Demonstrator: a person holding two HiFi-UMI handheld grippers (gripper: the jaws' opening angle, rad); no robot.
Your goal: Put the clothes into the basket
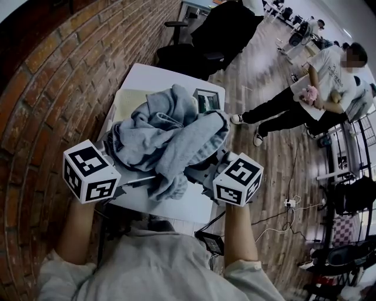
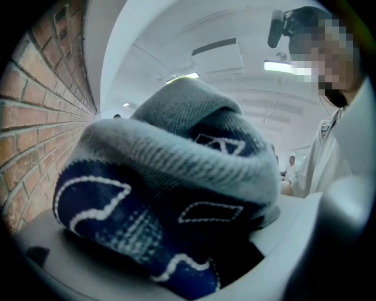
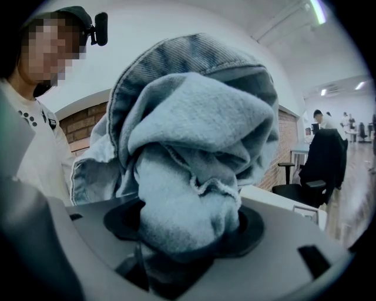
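Grey fleece clothes [image 1: 167, 138] hang bunched above the white worktop [image 1: 155, 76], left claw [image 1: 135, 179] pinching a navy-patterned knit fold [image 2: 147, 235], right claw [image 1: 200, 171] pinching the fleece; best hold both grips firm and move together.

Cool, bluish indoor light fills all three views. My head view is evenly lit, with strong fisheye bending and black corners; the brick wall [image 1: 53, 88] bows along the left. In my left gripper view a ceiling light [image 2: 281, 66] glares white overhead. The knitted garment [image 2: 176, 194] sits so near the lens that its lower folds turn dark and soft. In my right gripper view the grey clothes [image 3: 194, 176] look fairly sharp, with deep shadow beneath them. The room behind is hazy, and a light strip [image 3: 319, 10] shines at top right.
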